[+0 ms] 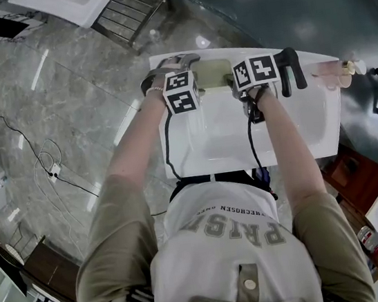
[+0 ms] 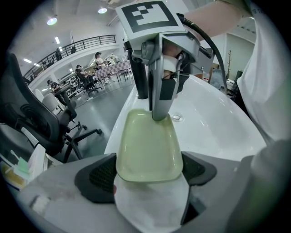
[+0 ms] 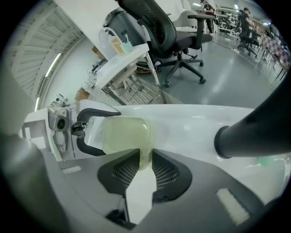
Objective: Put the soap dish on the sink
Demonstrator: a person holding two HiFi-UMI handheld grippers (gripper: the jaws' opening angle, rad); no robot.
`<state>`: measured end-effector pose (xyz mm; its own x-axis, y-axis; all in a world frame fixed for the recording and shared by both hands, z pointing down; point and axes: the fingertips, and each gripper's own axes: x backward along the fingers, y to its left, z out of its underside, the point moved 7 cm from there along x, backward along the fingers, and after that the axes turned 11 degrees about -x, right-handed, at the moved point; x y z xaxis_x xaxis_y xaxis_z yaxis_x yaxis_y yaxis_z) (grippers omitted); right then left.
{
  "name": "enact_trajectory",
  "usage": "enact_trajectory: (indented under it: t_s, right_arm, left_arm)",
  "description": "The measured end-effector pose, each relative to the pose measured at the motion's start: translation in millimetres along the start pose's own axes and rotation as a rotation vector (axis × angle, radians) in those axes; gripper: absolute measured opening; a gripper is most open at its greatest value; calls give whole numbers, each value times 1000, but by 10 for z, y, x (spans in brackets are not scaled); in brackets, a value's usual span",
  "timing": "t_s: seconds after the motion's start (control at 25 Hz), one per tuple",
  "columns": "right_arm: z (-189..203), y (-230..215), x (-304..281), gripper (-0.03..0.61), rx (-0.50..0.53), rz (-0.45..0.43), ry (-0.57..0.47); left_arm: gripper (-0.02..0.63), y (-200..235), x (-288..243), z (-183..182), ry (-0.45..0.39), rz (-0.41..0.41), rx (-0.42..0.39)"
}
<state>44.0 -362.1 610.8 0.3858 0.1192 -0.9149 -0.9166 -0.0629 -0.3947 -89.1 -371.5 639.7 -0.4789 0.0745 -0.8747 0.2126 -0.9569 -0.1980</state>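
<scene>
Head view: we hold the pale green soap dish (image 1: 214, 73) between both tools over the back rim of the white sink (image 1: 311, 129), just left of the black faucet (image 1: 292, 69). In the left gripper view our left tool (image 2: 148, 169) stands wide, its pads against the dish's two long sides. In the right gripper view our right tool (image 3: 144, 160) is narrow, pinched on the dish's rim. Whether the dish rests on the sink we cannot tell.
</scene>
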Motion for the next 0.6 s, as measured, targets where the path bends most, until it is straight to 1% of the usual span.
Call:
enact_trajectory:
  t_s: [0.28, 0.6]
  right_arm:
    - [1, -35, 9, 57, -19, 27, -5]
    - [-10, -12, -1, 55, 10, 85, 7]
  left_arm:
    - [462, -1, -13, 1, 10, -11, -3]
    - [462, -5, -50, 6, 21, -11, 1]
